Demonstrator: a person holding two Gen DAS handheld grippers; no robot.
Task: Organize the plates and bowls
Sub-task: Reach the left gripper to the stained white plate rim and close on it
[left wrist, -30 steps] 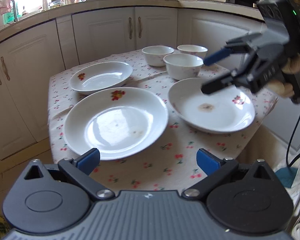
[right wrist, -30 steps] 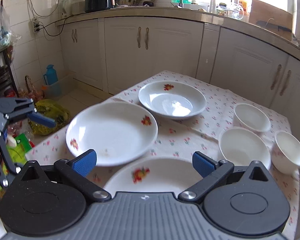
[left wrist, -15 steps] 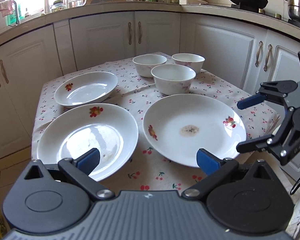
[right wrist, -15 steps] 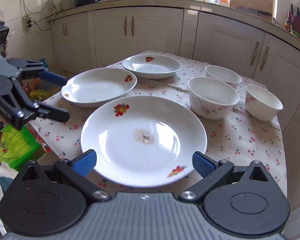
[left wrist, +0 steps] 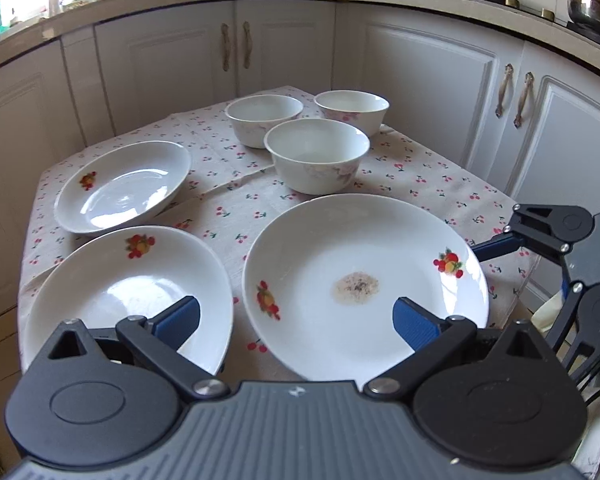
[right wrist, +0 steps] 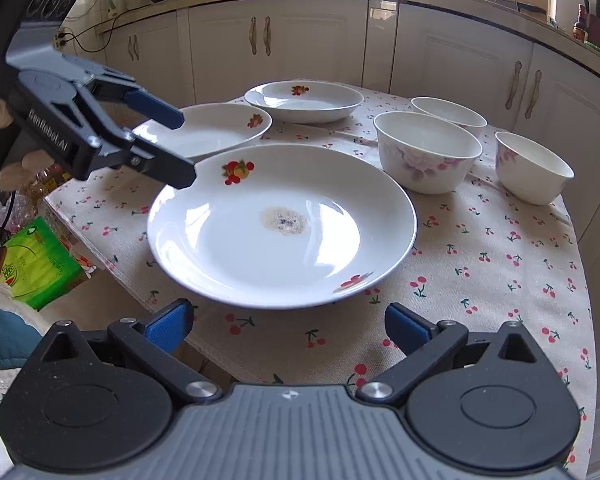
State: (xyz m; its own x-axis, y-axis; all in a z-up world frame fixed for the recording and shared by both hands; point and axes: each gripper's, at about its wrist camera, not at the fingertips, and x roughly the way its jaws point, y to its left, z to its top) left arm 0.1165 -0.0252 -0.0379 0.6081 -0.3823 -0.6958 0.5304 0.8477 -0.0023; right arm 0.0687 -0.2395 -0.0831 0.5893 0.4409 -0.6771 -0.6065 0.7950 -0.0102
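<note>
– Where is there room at the table's edges?

– The cherry-print cloth [right wrist: 500,264] on the table lies bare to the right of the stained plate [right wrist: 280,224]; that plate sits near the front edge.

– And the ware?

– Glossy white china: two more fruit-printed plates [left wrist: 128,292] [left wrist: 124,188] on the left, three round bowls [left wrist: 316,158] behind.

– Your tongs?

– My left tongs [left wrist: 296,320] hang spread wide over the two near plates. My right tongs [right wrist: 286,326] hold apart just before the stained plate's rim. Neither grips anything.
</note>
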